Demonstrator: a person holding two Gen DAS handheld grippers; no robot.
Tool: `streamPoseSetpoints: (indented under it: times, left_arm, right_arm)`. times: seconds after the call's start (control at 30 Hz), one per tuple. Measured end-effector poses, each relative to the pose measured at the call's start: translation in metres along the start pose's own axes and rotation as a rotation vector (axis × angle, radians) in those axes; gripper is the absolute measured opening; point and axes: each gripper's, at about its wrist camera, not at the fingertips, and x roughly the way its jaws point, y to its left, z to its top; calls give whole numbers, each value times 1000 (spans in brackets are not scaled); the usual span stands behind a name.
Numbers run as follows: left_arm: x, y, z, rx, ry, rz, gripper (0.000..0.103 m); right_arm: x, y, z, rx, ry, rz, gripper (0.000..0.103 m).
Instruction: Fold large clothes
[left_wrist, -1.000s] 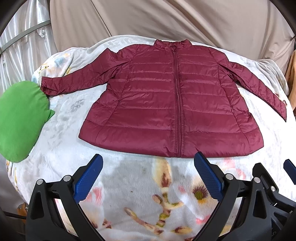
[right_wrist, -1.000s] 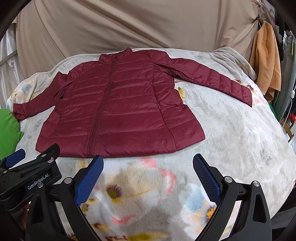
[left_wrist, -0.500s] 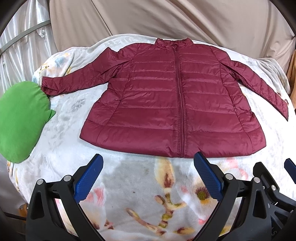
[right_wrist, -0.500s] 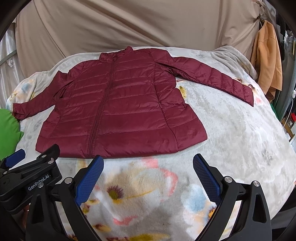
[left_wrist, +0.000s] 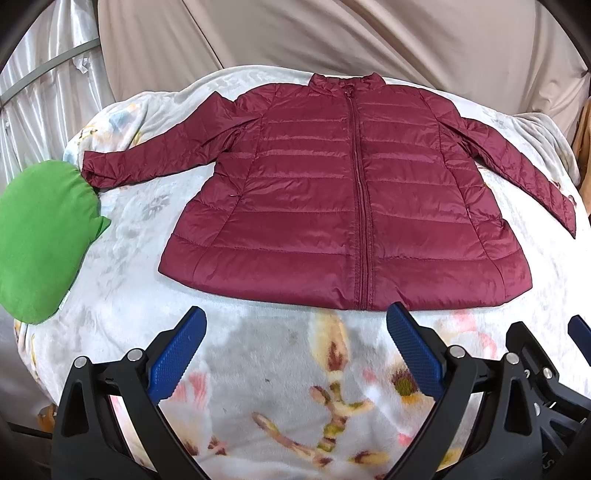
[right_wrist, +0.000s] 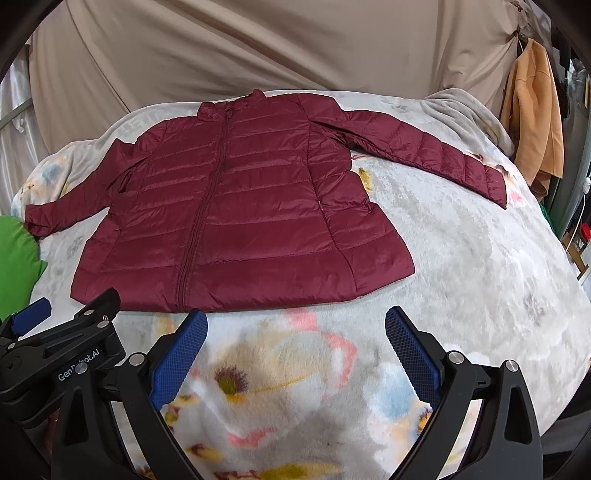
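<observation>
A maroon quilted jacket (left_wrist: 343, 206) (right_wrist: 236, 221) lies flat and zipped, front up, on a floral blanket (left_wrist: 295, 387) (right_wrist: 461, 295), with both sleeves spread outward. My left gripper (left_wrist: 295, 325) hovers open just short of the jacket's hem, near the zip's lower end, holding nothing. My right gripper (right_wrist: 295, 328) is open too, short of the hem's right half, with nothing between its blue pads (right_wrist: 413, 354). Each gripper shows at the edge of the other's view: the left gripper's body (right_wrist: 55, 354), the right gripper's body (left_wrist: 543, 373).
A green cushion (left_wrist: 37, 240) (right_wrist: 16, 266) lies at the left, touching the cuff of the left sleeve. A beige curtain (left_wrist: 332, 33) hangs behind the bed. An orange garment (right_wrist: 535, 110) hangs at the far right, past the blanket's edge.
Both views have shifted slightly, so the jacket sits a little further right in each. The grippers stay open and the jacket has not moved.
</observation>
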Motion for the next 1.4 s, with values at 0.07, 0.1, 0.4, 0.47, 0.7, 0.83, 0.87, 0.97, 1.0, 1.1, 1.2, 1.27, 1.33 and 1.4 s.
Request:
streamPoseSetpoints:
  times: [0.07, 0.1, 0.4, 0.47, 0.7, 0.83, 0.87, 0.97, 1.0, 1.1, 1.2, 1.27, 1.33, 1.4]
  left_arm:
    - [0, 0, 0, -1, 0, 0, 95]
    - [0, 0, 0, -1, 0, 0, 95]
    - [0, -1, 0, 0, 0, 1, 95]
    - [0, -1, 0, 0, 0, 1, 95]
    - [0, -1, -1, 1, 1, 2, 95]
    - [0, -1, -1, 0, 2, 1, 94]
    - [0, -3, -1, 1, 2, 2, 94]
    - [0, -3, -2, 2, 2, 3, 94]
    - [0, -3, -2, 1, 2, 3, 94]
    - [0, -3, -2, 1, 2, 2, 94]
    - [0, -3, -2, 1, 2, 2, 94]
    - [0, -3, -2, 2, 3, 2, 94]
    - [0, -3, -2, 2, 2, 2, 94]
    - [0, -3, -2, 2, 3, 2, 94]
  right_arm:
    - [0, 0, 0, 0, 0, 0, 96]
    - [0, 0, 0, -1, 0, -1, 95]
    - [-3, -2, 0, 2, -2, -2, 95]
    - [-3, -2, 0, 1, -2, -2, 96]
    - [-2, -2, 1, 1, -1, -2, 95]
    - [-3, -4, 1, 4, 2, -2, 96]
    - [-3, -4, 1, 4, 3, -2, 96]
    - [-4, -5, 2, 6, 6, -3, 96]
    - [-3, -5, 2, 6, 6, -3, 96]
    - [-3, -5, 2, 6, 6, -3, 96]
    - [-3, -4, 2, 5, 5, -4, 95]
    - [-3, -5, 2, 6, 6, -3, 95]
    - [-3, -4, 2, 6, 6, -3, 95]
    - [-3, -5, 1, 7, 7, -4, 96]
